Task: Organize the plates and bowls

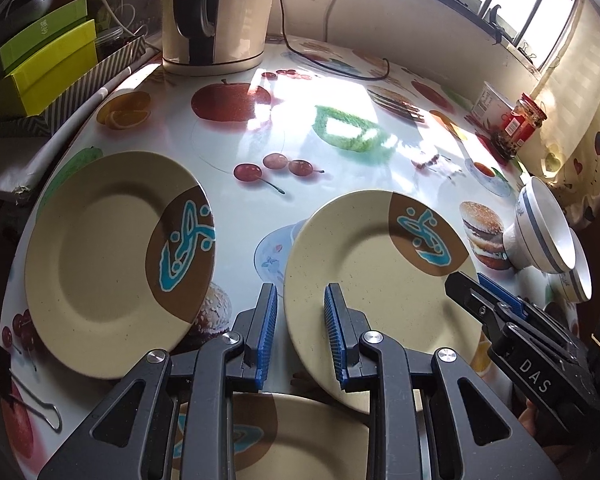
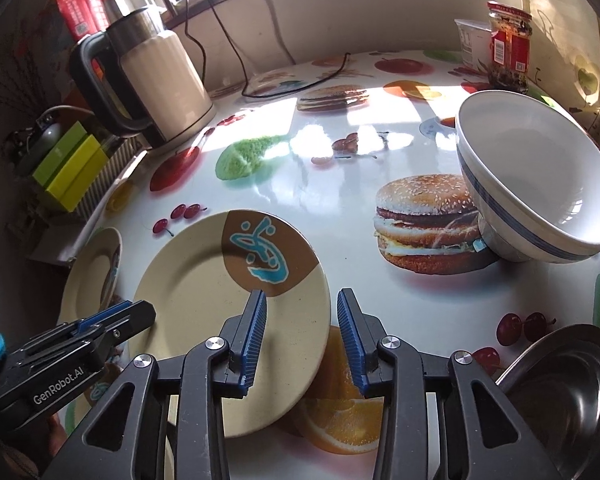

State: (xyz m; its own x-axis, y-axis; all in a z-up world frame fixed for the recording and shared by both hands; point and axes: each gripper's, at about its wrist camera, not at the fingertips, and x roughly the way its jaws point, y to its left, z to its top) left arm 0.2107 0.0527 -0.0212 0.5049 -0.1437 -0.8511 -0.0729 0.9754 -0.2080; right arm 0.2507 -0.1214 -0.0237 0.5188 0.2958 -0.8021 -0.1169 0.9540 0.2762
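Left wrist view looks down on a glossy tabletop [image 1: 300, 152] printed with fruit, burgers and cups. Three beige plates with a brown patch and a turquoise motif are in sight: the left plate [image 1: 100, 264] lies flat on the table, the middle plate [image 1: 380, 288] sits tilted with its near edge overlapping the near plate [image 1: 300, 440], which is mostly hidden under the gripper body. The left gripper [image 1: 300, 320] hangs just over the middle plate's left rim; its blue pads stand a little apart, one either side of that rim, and I cannot tell whether they press on it. From the right, the right gripper [image 1: 476, 288] reaches over the same plate's right side.

In the right wrist view, the right gripper's jaws are part open, the plate's right rim lying below the gap; the pads look clear of it and hold nothing. A white bowl with blue bands [image 2: 536, 184] leans tipped on its foot beside the printed burger, a second bowl [image 1: 576, 280] nested behind it. A steel dish [image 2: 568, 392] sits at the lower right. An electric kettle [image 2: 156, 76], green boxes [image 2: 72, 168] and a red-labelled jar [image 2: 508, 48] stand farther back.
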